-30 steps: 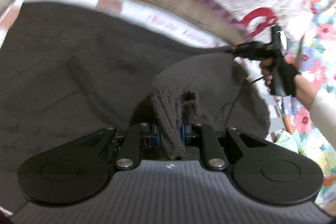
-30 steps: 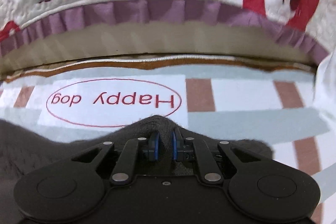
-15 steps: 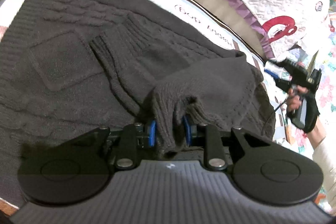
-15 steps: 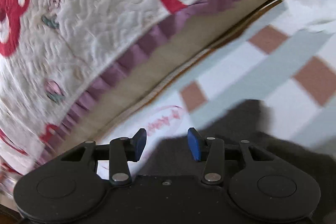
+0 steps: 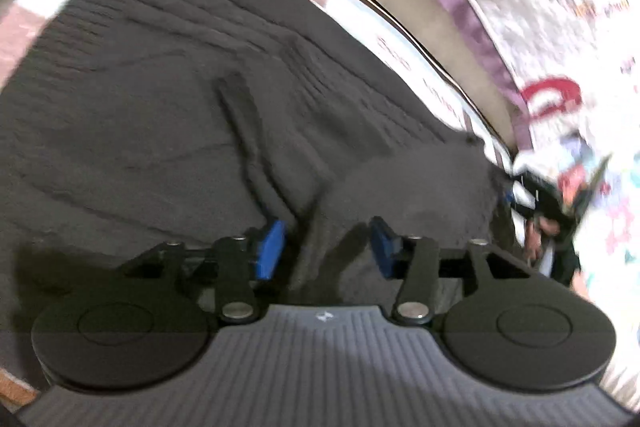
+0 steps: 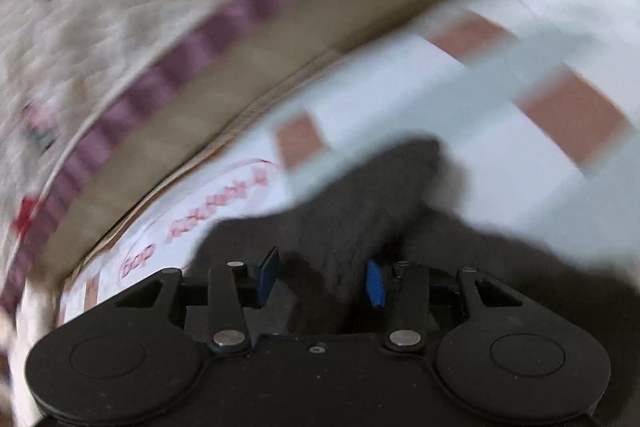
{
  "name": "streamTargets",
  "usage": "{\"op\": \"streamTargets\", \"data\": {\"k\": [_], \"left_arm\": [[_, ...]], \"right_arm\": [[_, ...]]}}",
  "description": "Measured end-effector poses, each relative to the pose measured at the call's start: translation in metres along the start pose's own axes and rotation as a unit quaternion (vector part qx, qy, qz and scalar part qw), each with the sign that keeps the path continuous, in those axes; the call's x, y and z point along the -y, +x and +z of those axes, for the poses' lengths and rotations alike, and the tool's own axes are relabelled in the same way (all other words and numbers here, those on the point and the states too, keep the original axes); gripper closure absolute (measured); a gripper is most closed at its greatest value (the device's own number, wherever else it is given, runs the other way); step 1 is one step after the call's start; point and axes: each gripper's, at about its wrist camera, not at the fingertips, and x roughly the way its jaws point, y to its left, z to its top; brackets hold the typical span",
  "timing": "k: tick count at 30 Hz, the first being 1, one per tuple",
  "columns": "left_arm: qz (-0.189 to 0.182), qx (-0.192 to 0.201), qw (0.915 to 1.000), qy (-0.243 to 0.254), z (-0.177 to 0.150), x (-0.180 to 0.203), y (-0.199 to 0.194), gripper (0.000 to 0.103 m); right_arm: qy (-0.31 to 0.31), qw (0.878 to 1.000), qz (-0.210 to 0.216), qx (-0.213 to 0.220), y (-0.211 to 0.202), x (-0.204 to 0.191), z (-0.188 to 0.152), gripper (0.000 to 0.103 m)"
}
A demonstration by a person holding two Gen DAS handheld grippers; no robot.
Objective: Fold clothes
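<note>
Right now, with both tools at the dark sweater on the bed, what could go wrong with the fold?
1. The left tool is opening with a knit ridge of the dark sweater between its blue pads; the fold may slump or the yarn may catch as it leaves.
2. The right tool is closing over a raised bunch at the sweater's edge; it may pinch several layers and drag the fold askew.
3. Both views are blurred, so aim may be poor.

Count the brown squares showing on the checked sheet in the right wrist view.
3: one by the red oval print, one upper right, one far right. The dark sweater may hide more.
</note>
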Motion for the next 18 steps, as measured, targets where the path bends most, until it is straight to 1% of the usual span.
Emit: {"op": "streamTargets", "data": {"k": [1, 2, 3, 4, 5, 6, 7, 8, 9, 10, 11, 12, 13, 15, 16, 17, 18], "left_arm": [[0.002, -0.006, 0.9999, 0.013, -0.002, 0.003, 0.005, 0.048], [0.003, -0.011, 0.9996, 0.027, -0.004, 0.007, 0.009, 0.047], [0.007, -0.02, 0.9989, 0.042, -0.008, 0.01, 0.012, 0.047], [0.013, -0.024, 0.9981, 0.055, -0.01, 0.014, 0.017, 0.047], [0.027, -0.028, 0.997, 0.066, -0.011, 0.017, 0.021, 0.047], [0.041, -0.032, 0.9956, 0.078, -0.011, 0.02, 0.025, 0.046], [0.053, -0.028, 0.9947, 0.084, -0.009, 0.02, 0.026, 0.045], [0.064, -0.025, 0.9937, 0.088, -0.006, 0.02, 0.027, 0.045], [0.076, -0.021, 0.9925, 0.093, -0.004, 0.02, 0.027, 0.046], [0.067, -0.018, 0.9935, 0.091, -0.002, 0.018, 0.026, 0.052], [0.057, -0.015, 0.9944, 0.087, 0.0, 0.016, 0.024, 0.062], [0.041, -0.013, 0.9957, 0.082, 0.0, 0.015, 0.021, 0.085], [0.025, -0.012, 0.9966, 0.077, -0.001, 0.015, 0.018, 0.088], [-0.007, -0.008, 0.9977, 0.066, -0.001, 0.015, 0.012, 0.089], [-0.033, -0.001, 0.9981, 0.051, 0.001, 0.013, 0.006, 0.089], [-0.061, 0.005, 0.9975, 0.035, 0.003, 0.011, 0.0, 0.089], [-0.088, 0.012, 0.9959, 0.019, 0.006, 0.009, -0.006, 0.09]], "right_arm": [[-0.025, 0.999, -0.012, 0.024, -0.003, -0.003, 0.002, 0.093], [-0.046, 0.998, -0.03, 0.035, -0.003, -0.003, 0.005, 0.093], [-0.065, 0.996, -0.053, 0.031, 0.0, -0.002, 0.006, 0.093], [-0.083, 0.993, -0.078, 0.022, 0.003, 0.0, 0.007, 0.089], [-0.096, 0.991, -0.095, 0.013, 0.006, 0.0, 0.007, 0.085], [-0.102, 0.989, -0.109, 0.01, 0.006, -0.003, 0.006, 0.067], [-0.103, 0.987, -0.118, 0.013, 0.003, -0.006, 0.004, 0.061], [-0.107, 0.986, -0.129, 0.015, -0.002, -0.01, 0.001, 0.061], [-0.115, 0.983, -0.141, 0.014, -0.007, -0.014, -0.003, 0.057], [-0.127, 0.98, -0.155, 0.018, -0.012, -0.021, -0.009, 0.055], [-0.143, 0.975, -0.168, 0.024, -0.018, -0.028, -0.016, 0.054], [-0.161, 0.974, -0.155, 0.022, -0.026, -0.037, -0.026, 0.053], [-0.171, 0.978, -0.12, 0.013, -0.036, -0.046, -0.036, 0.054], [-0.179, 0.983, -0.038, -0.008, -0.056, -0.065, -0.059, 0.054], [-0.182, 0.983, 0.007, -0.019, -0.064, -0.075, -0.071, 0.054], [-0.189, 0.98, 0.052, -0.031, -0.07, -0.087, -0.084, 0.054], [-0.204, 0.974, 0.092, -0.044, -0.077, -0.099, -0.099, 0.054]]}}
